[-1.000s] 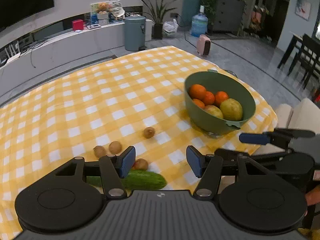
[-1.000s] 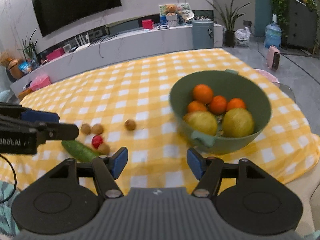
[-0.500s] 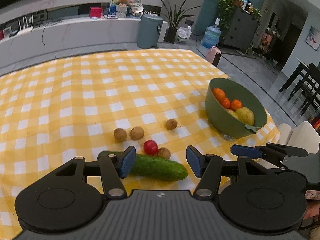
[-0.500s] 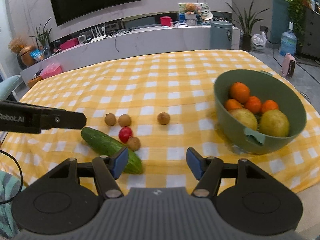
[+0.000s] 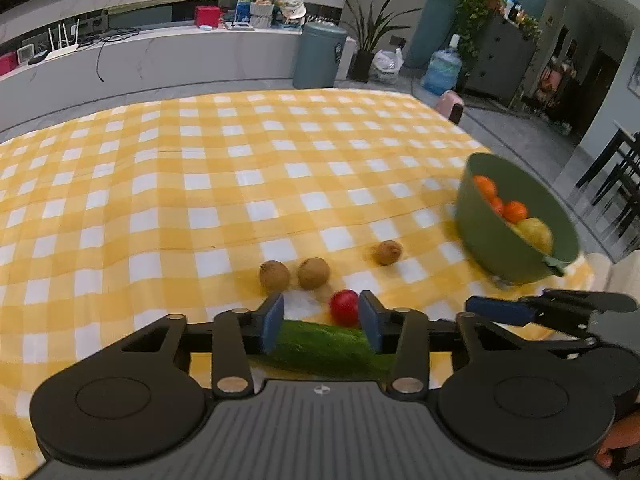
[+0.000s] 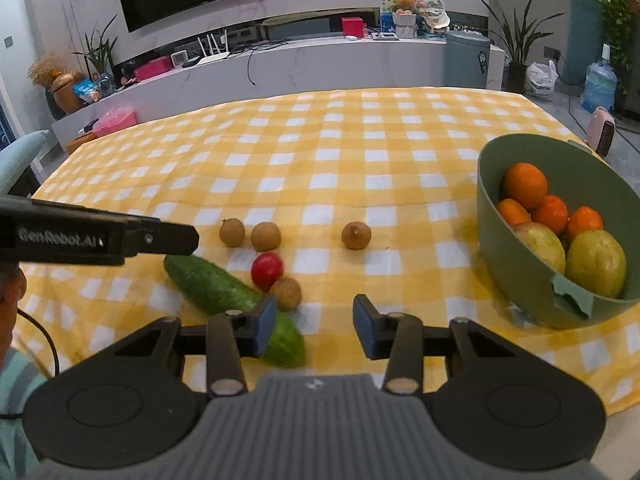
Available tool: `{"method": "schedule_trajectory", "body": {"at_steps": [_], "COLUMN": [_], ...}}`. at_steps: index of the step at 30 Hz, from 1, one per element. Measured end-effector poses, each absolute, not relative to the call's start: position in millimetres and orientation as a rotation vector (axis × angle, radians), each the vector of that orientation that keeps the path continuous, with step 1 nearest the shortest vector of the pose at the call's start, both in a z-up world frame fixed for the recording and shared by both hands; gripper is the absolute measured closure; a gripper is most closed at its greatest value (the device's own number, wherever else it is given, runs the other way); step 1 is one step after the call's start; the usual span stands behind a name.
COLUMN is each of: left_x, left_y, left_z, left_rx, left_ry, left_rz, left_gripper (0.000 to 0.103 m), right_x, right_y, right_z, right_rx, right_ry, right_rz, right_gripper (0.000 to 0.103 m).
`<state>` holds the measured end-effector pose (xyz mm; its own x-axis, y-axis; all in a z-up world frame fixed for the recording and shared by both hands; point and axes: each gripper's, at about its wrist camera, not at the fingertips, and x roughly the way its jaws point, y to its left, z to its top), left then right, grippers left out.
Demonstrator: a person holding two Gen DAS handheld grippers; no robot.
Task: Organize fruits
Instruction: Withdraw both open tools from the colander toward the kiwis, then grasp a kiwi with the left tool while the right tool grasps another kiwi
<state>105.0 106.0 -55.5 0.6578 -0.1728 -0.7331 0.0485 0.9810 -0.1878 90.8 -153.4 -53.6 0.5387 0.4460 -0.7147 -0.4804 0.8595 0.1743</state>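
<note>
A green bowl (image 6: pixel 516 280) at the table's right holds several oranges (image 6: pixel 525 186) and two yellow-green fruits (image 6: pixel 596 262); it also shows in the left wrist view (image 5: pixel 480 236). On the checked cloth lie a cucumber (image 6: pixel 212 286), a red tomato (image 6: pixel 267 271) and several small brown fruits (image 6: pixel 356 235). My left gripper (image 5: pixel 321 322) is open, above the cucumber (image 5: pixel 320 344), with the tomato (image 5: pixel 344 307) by its right finger. My right gripper (image 6: pixel 314 325) is open and empty, near the cucumber's end. The left gripper's finger (image 6: pixel 120 236) shows from the side in the right wrist view.
The yellow checked tablecloth (image 6: pixel 340 168) covers the table; its right edge lies just past the bowl. A white TV bench (image 6: pixel 280 68), a grey bin (image 6: pixel 466 58) and plants stand behind. Dark chairs (image 5: pixel 616 184) stand to the right.
Both grippers have swung left, away from the bowl and toward the loose fruit. The left gripper now stands over the cucumber. Both stay open.
</note>
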Motion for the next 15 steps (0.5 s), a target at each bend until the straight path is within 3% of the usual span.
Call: {"method": "schedule_trajectory", "body": {"at_steps": [3, 15], "left_x": [118.3, 147.7], "left_y": [110.9, 119.4], "left_z": [-63.2, -87.4], "left_rx": [-0.174, -0.148], "left_ry": [0.859, 0.902], "left_rz": [-0.104, -0.081], "left_gripper": [0.059, 0.066], "right_x": [103.1, 151.3], "right_y": [-149.8, -125.8], "right_z": [-57.8, -80.1], "right_rx": [-0.046, -0.166], "right_ry": [0.834, 0.785], "right_rz": [0.549, 0.532], "right_gripper": [0.074, 0.076]}}
